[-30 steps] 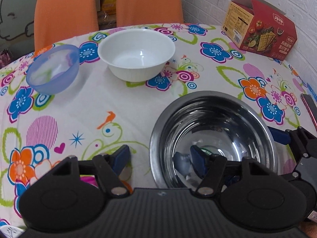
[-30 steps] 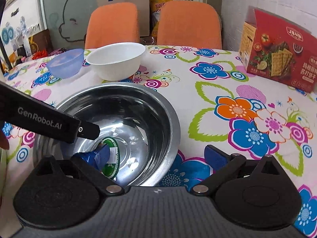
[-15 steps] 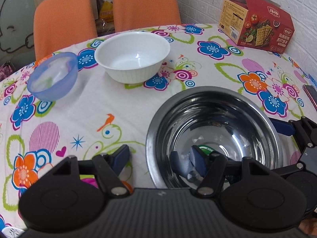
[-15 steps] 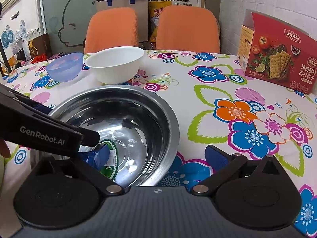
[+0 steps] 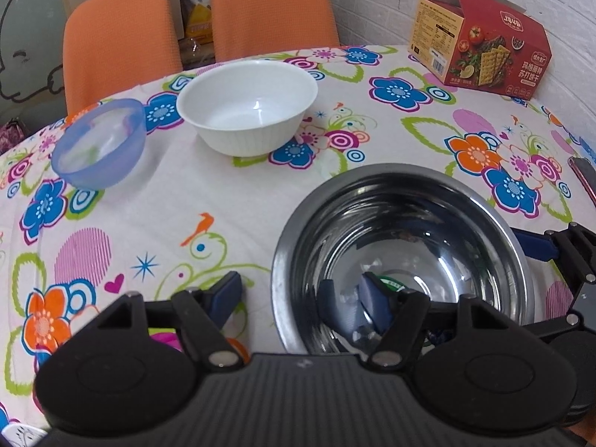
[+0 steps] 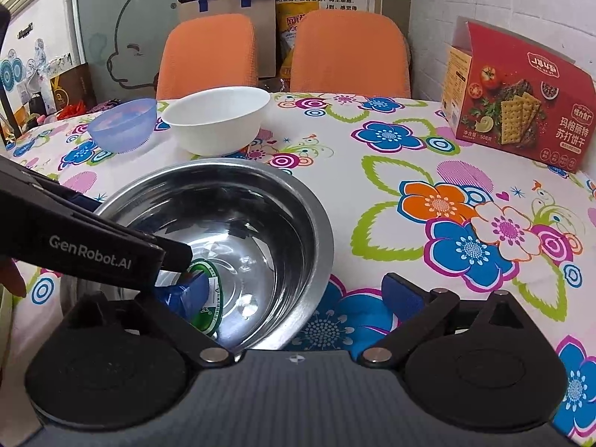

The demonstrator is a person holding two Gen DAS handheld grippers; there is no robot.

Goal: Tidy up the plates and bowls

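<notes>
Both grippers [image 5: 303, 294] [image 6: 294, 290] straddle opposite rims of the steel bowl [image 5: 406, 246], jaws spread, seemingly unclamped; light, rigid, probably slippery.

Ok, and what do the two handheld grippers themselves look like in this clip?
Both are matte black plastic. Each has a ribbed body plate, two round domed housings, and angled linkage bars with silver pivot pins. The fingers end in dark blue pads. In the right wrist view, the left gripper carries white "GenRobot.AI" lettering along its side. The right gripper shows no marking. No cables or sleeves are visible.
</notes>
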